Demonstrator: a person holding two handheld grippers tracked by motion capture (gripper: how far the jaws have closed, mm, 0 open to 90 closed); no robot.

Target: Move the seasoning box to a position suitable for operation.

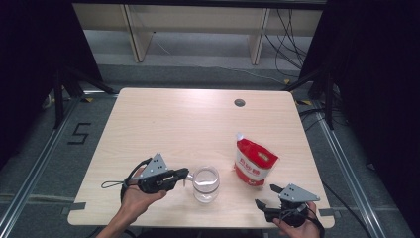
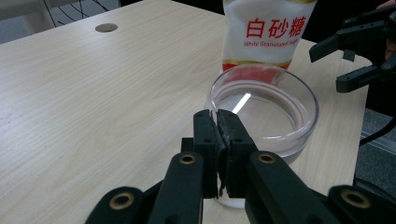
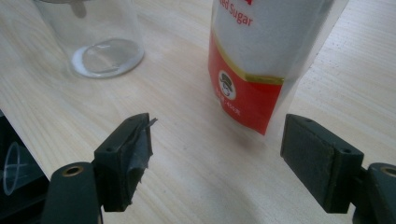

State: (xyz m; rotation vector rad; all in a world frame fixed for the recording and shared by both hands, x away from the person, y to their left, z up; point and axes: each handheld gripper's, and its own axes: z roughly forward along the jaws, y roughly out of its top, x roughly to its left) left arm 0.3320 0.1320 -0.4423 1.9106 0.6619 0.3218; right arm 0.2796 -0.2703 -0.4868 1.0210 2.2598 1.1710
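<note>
In the left gripper view, sugar bag [image 2: 268,35] top cut off, left hand-held gripper [image 2: 218,122] hiding glass jar [image 2: 280,116] rim

Sugar bag [image 1: 254,165]: red w/ white panel, red lettering. Jar [image 1: 206,184]: clear glass. Table [image 1: 173,124]: pale wood grain. Grippers black.

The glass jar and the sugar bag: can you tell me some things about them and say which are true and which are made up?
1. The left hand-held gripper is shut on the rim of the glass jar. True.
2. The sugar bag lies flat on the table. False: it stands upright.
3. The right hand-held gripper holds the sugar bag. False: its jaws are open, short of the bag.
4. The glass jar has a lid on. False: its top is open.
5. The sugar bag is red and white. True.
</note>
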